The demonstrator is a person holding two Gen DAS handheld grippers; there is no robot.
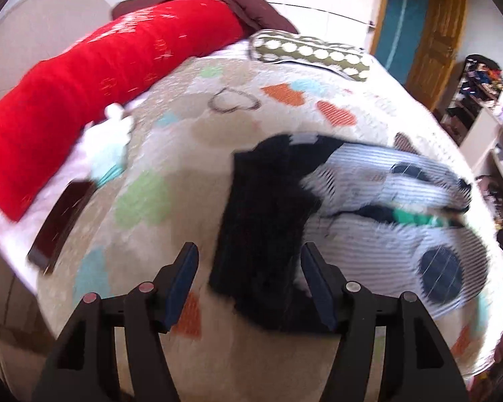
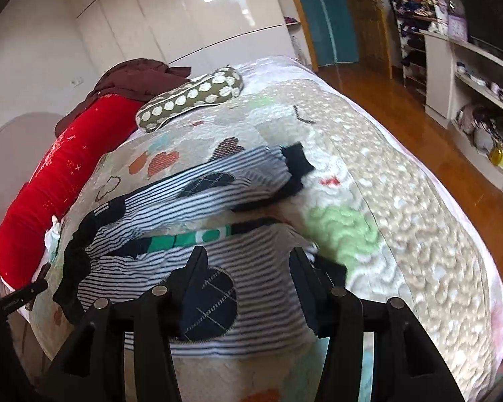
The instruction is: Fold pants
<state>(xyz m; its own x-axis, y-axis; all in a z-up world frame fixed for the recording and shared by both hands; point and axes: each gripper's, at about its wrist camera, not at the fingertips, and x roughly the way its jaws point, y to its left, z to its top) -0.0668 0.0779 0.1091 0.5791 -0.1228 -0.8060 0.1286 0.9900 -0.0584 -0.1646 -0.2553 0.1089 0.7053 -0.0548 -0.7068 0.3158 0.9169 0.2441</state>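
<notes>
Tongs, left (image 1: 248, 254) and right (image 2: 246, 258), both parted and empty above striped pants (image 2: 218, 234).

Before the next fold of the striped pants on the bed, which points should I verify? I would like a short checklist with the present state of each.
1. Left gripper free of cloth: ok, jaws open, nothing pressed between them.
2. Right gripper free of cloth: ok, jaws open above the pants.
3. Striped pants lying flat: not ok, the legs are bunched and the dark waistband is rumpled.
4. Bedspread beside the pants free for folding: ok.
5. Dark flat object away from the pants: ok, it lies near the red bolster.
6. Pants seams aligned: cannot tell, the pictures are blurred.
</notes>
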